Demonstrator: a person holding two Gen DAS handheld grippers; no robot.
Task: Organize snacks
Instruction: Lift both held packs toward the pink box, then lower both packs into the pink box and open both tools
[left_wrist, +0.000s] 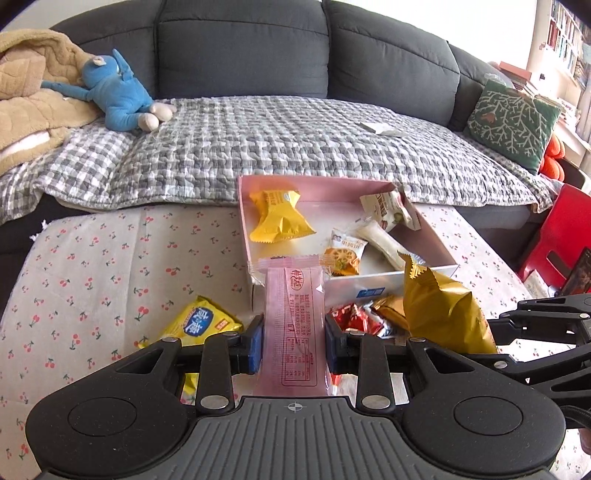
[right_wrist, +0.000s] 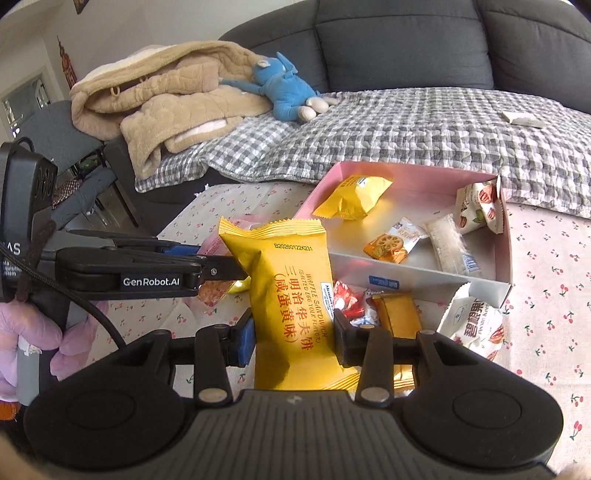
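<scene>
My left gripper (left_wrist: 294, 341) is shut on a pink snack packet (left_wrist: 293, 328), held just in front of the pink-walled box (left_wrist: 245, 221). My right gripper (right_wrist: 293, 338) is shut on a yellow waffle sandwich packet (right_wrist: 291, 295), also seen as a gold packet in the left wrist view (left_wrist: 443, 314). The box (right_wrist: 506, 236) holds a yellow packet (left_wrist: 279, 218), an orange biscuit packet (left_wrist: 343, 254), a white bar (left_wrist: 384, 238) and a nut packet (left_wrist: 388, 212). Red candies (left_wrist: 354, 317) and a yellow packet (left_wrist: 201, 325) lie on the cherry-print cloth.
A sofa with a checked quilt (left_wrist: 295, 147) stands behind the table, with a blue plush toy (left_wrist: 118, 96) and a beige blanket (left_wrist: 33, 96). A green cushion (left_wrist: 513, 118) and red chair (left_wrist: 557, 236) are at right. Another nut packet (right_wrist: 476, 321) lies by the box.
</scene>
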